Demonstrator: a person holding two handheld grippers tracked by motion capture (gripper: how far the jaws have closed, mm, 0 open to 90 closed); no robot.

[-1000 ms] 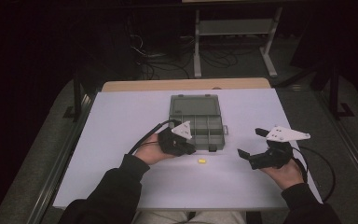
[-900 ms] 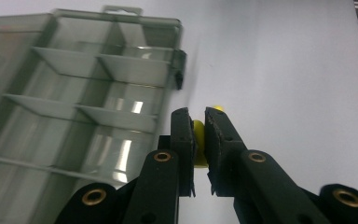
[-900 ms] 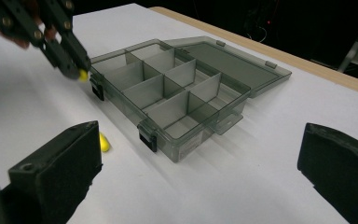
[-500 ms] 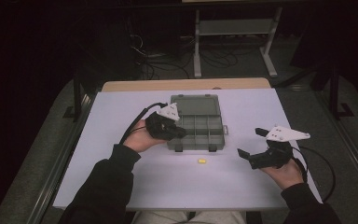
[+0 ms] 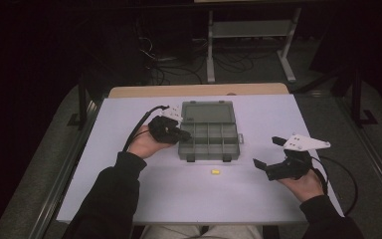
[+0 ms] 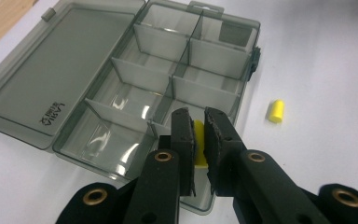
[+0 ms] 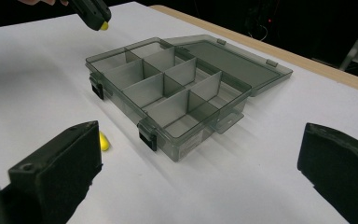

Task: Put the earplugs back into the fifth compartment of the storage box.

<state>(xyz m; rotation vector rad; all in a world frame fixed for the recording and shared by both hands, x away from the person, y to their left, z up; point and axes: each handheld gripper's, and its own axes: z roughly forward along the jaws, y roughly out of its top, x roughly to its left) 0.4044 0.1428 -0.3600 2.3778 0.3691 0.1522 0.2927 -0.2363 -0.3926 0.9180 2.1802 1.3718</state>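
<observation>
White tabletop (image 5: 129, 199), set in a dark room with a wooden edge strip at its far side and a metal stand (image 5: 248, 45) among cables on the floor beyond. Landmark item: grey translucent compartment box (image 5: 209, 137), lid (image 5: 208, 111) folded open flat on the far side of the box, two latches on its near wall, interior split by dividers into a grid of empty cells. Left gripper (image 5: 183, 133): held in the person's left hand at the left end of the box, jaws nearly together and clamped on a small yellow foam plug (image 6: 199, 140); in the left gripper view the plug sits pinched between the two black pads, hanging over the box's near-left corner cell; in the right gripper view the same plug shows as a yellow tip at the end of that gripper, above the table just off the box's left end. Second yellow plug (image 5: 215, 172): lying loose on the tabletop just in front of the box's near wall, apart from it, also seen to the right of the box in the left gripper view. Right gripper (image 5: 267, 152): held in the person's right hand, well to the right of the box and slightly nearer the person, jaws spread wide with nothing between them, a white three-cornered plate on top and a black cable looping away from it.
</observation>
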